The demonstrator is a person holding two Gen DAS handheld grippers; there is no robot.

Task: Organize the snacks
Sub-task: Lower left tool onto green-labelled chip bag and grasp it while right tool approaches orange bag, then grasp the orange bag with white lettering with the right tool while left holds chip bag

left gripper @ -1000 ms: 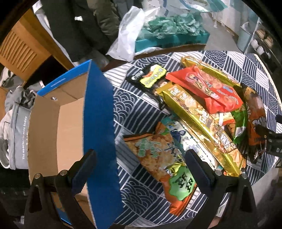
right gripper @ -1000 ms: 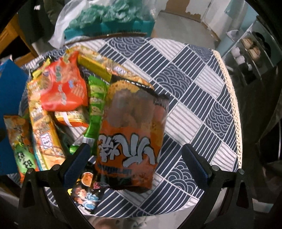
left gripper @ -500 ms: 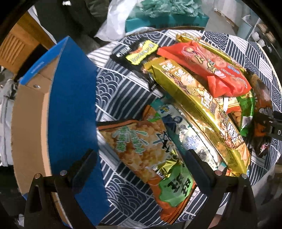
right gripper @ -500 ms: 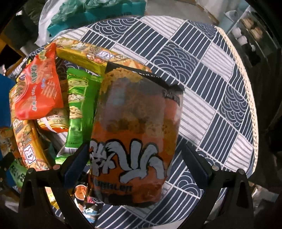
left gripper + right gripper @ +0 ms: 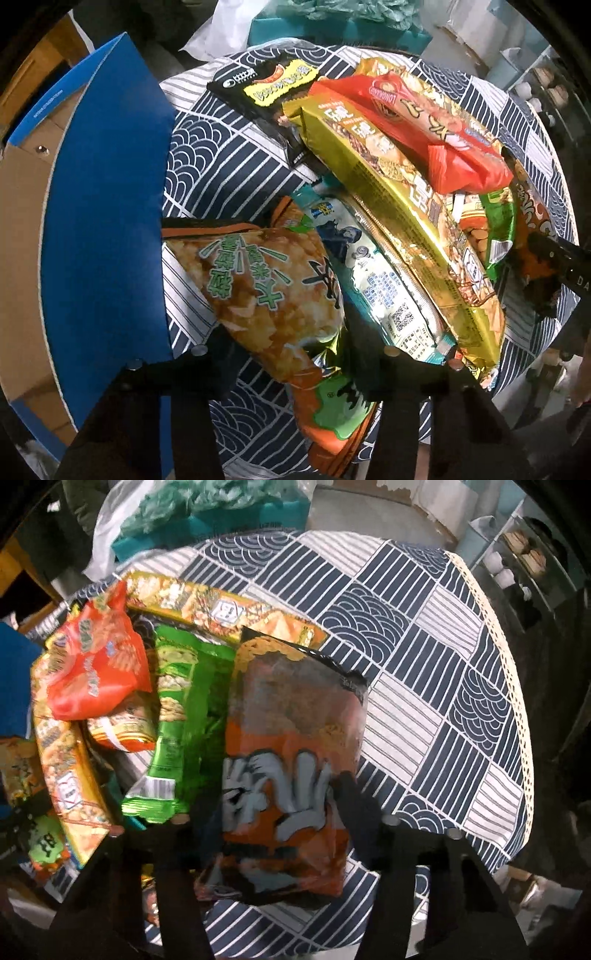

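Both grippers were mid-pickup, the left gripper (image 5: 291,354) closing its jaws around the rice-cracker bag (image 5: 266,288) beside the blue box (image 5: 107,229) and the right gripper (image 5: 277,823) closing on the orange-and-black bag (image 5: 291,760) on the bench (image 5: 424,686), so lifting toward the box likely followed.

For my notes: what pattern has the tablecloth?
Navy and white wave-and-stripe patchwork tablecloth; clearest in right wrist view.

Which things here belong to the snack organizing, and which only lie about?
Job: rice-cracker bag, orange-black bag, gold pack, red bag, green pack, blue box.
Lying about: white plastic bag, teal crate, shelf.
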